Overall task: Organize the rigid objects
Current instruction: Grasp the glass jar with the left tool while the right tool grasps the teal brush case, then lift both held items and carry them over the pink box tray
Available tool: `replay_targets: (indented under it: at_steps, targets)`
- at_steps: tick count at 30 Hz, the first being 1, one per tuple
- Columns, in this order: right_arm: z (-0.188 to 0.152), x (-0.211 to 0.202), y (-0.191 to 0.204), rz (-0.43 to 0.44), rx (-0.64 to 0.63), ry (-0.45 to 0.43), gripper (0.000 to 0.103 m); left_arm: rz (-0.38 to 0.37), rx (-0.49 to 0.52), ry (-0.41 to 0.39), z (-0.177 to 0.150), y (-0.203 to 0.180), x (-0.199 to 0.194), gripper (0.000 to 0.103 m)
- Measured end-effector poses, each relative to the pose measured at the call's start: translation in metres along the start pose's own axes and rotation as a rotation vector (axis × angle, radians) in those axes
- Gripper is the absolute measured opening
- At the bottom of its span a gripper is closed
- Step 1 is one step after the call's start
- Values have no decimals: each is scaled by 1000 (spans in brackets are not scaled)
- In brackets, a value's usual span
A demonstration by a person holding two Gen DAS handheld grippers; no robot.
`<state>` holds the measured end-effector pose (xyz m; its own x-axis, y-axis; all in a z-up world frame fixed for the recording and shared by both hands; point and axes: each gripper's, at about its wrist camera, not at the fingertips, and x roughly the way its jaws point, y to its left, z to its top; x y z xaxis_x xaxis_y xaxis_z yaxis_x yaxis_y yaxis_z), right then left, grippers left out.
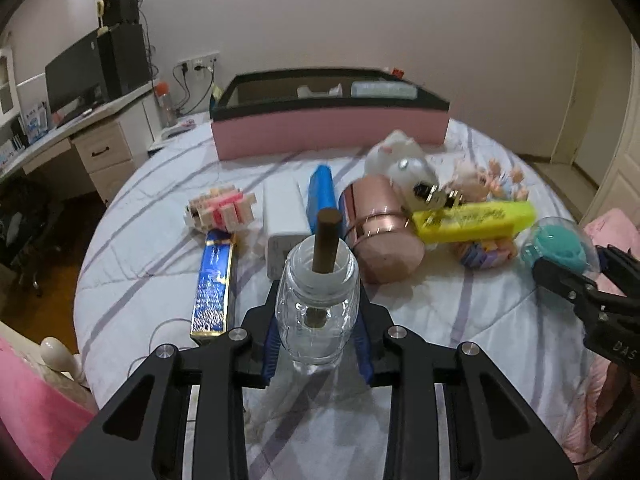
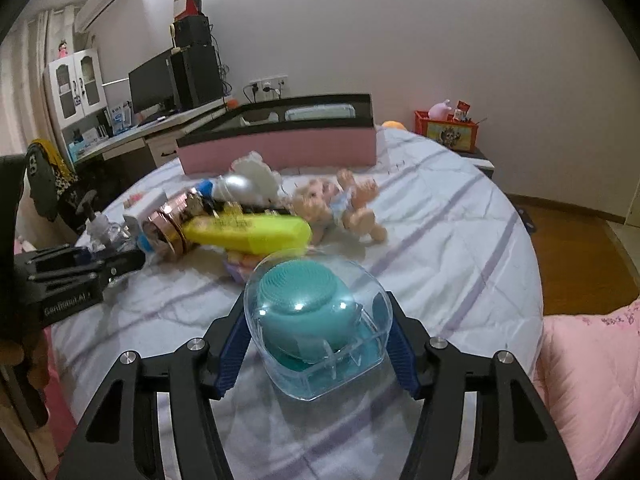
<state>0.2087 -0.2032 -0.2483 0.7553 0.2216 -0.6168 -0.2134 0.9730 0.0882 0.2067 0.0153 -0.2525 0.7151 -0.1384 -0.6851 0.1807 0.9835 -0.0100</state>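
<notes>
In the left wrist view, the left claw point(image 1: 318, 334) is clenched around a clear glass jar point(image 1: 317, 300), its blue pads pressing the jar from both sides, and a brown stick point(image 1: 327, 240) stands in the jar's mouth. The jar is held above the bed point(image 1: 140, 248). At 12 o'clock from the jar lie a white box point(image 1: 285, 216), a blue case point(image 1: 322, 192) and a rose-gold cylinder point(image 1: 378, 224); a yellow box point(image 1: 476, 222) is at 2 o'clock, and a long blue box point(image 1: 213, 284) lies at 9 o'clock. A pink storage box point(image 1: 328, 130) stands at the far side of the bed. In the right wrist view, the right claw point(image 2: 318, 348) grasps a clear plastic case point(image 2: 320, 320) with a teal round brush point(image 2: 304, 296) inside, above the bed point(image 2: 460, 240). A doll point(image 2: 340, 208) lies at 12 o'clock from it, just beside the yellow box point(image 2: 248, 232) at 11 o'clock. The pink storage box point(image 2: 280, 150) is behind them.
</notes>
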Motion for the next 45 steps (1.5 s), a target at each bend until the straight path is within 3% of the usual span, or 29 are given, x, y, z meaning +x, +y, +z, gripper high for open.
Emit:
replay_targets:
  at_steps: [8,14,20,28,32,38,45]
  targets:
    - [24,-4,14,9,-15,-45,63,-75,-16,-12,3,5,-13,31]
    - [37,-4,22,33,-20,-57,63,-81,-19,-76,18,6,-34,31]
    - [65,-17,33,46,-33,-120,63,-26,-14,-191,48,3,-61,31]
    - [107,-47,51,66,-57,-266,63,28,-8,-426,87,-7,-107,31]
    - [124,-58,57,71,-64,-325,63,64,-1,-488,105,-7,-118,30]
    - [144,-53,60,78,-72,-352,63,94,7,-501,127,-3,-107,30]
    - [172,-16,55,91,-86,-296,63,104,32,-462,161,5,-69,30]
